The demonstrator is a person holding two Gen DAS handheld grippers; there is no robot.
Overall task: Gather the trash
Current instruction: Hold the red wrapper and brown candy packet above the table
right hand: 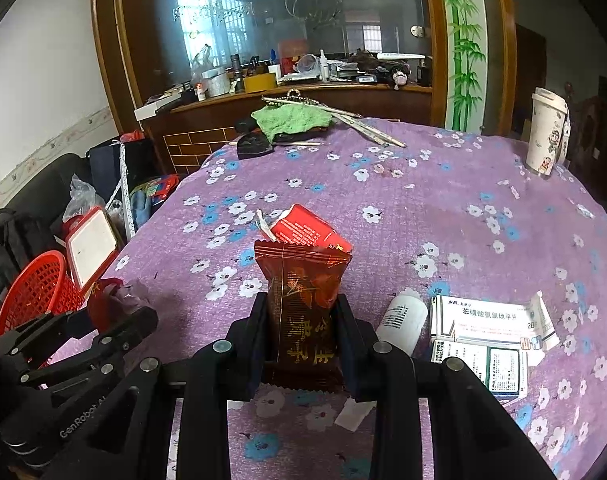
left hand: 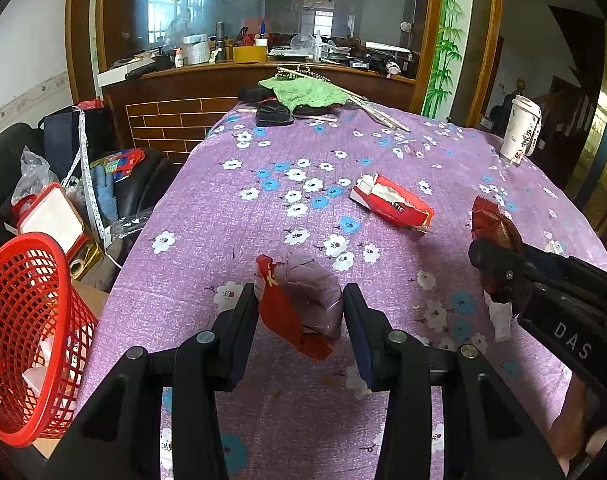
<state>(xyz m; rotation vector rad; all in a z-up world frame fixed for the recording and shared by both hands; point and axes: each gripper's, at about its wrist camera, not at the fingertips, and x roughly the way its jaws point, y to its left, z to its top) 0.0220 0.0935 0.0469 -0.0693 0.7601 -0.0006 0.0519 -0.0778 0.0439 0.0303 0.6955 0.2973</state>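
My left gripper (left hand: 301, 300) is shut on a crumpled plastic bag (left hand: 303, 304), part red and part clear, held above the purple flowered tablecloth (left hand: 263, 216). My right gripper (right hand: 303, 312) is shut on a dark red snack wrapper (right hand: 303, 300) with gold lettering, standing upright between the fingers; the same wrapper (left hand: 497, 228) shows at the right of the left wrist view. A torn red carton (left hand: 391, 200) lies on the cloth further out. A red mesh basket (left hand: 27, 332) with paper scraps inside stands off the table's left edge.
A white bottle (right hand: 403, 318) and white medicine boxes (right hand: 487, 332) lie at the near right. A white cup (right hand: 547, 136) stands at the far right edge. Green cloth (right hand: 291, 120), sticks and dark items lie at the far side. Bags and a framed board (right hand: 91, 246) crowd the left floor.
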